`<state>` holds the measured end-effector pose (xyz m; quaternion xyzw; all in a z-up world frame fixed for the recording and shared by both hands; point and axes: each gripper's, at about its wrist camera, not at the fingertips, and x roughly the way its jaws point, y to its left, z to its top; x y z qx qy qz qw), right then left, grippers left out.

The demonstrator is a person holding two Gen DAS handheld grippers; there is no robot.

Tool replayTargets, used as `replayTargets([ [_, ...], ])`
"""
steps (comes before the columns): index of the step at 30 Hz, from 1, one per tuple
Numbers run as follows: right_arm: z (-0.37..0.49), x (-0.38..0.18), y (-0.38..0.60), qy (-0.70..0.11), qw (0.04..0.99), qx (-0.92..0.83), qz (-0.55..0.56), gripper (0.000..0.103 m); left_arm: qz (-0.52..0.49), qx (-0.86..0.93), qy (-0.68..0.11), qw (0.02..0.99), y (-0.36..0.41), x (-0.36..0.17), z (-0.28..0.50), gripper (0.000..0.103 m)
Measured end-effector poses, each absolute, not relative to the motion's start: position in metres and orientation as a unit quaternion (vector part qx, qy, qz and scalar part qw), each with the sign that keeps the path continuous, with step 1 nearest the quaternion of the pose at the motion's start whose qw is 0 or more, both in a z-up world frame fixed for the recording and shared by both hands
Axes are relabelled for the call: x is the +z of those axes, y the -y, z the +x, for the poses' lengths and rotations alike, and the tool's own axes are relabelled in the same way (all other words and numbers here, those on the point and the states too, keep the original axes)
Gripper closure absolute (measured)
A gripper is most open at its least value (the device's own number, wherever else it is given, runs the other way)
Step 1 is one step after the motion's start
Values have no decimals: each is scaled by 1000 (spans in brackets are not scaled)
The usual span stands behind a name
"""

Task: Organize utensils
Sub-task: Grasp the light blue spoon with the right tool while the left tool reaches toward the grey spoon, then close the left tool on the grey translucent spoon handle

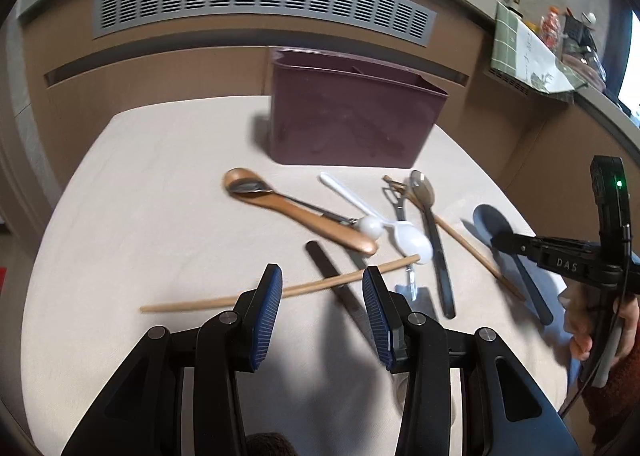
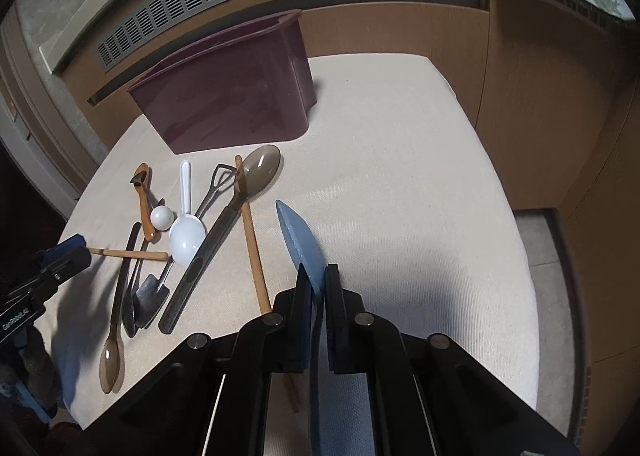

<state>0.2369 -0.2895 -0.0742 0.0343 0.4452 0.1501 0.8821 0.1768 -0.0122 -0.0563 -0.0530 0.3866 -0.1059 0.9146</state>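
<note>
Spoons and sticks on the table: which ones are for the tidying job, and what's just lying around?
For the job: blue spoon in the right gripper, wooden spoon, white spoon, chopstick, maroon holder.
Just lying about: green cloth, bottles on the counter.

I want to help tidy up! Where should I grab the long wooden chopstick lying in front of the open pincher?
Grab the wooden chopstick near its middle, from straight above. It lies flat across the table, and the left gripper hangs open over that bare stretch. Its right end probably sits under the white spoon.
</note>
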Motion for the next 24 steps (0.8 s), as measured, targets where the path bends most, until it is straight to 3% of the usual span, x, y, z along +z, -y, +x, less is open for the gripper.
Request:
replayTargets([
  [16,236,-83,330,-451,873,144,113,97,29,-178,-435,882,138,-63,290,60],
  [24,219,-74,322,-421,898,120,-30,93,35,-195,-435,878,156,-68,306,60],
])
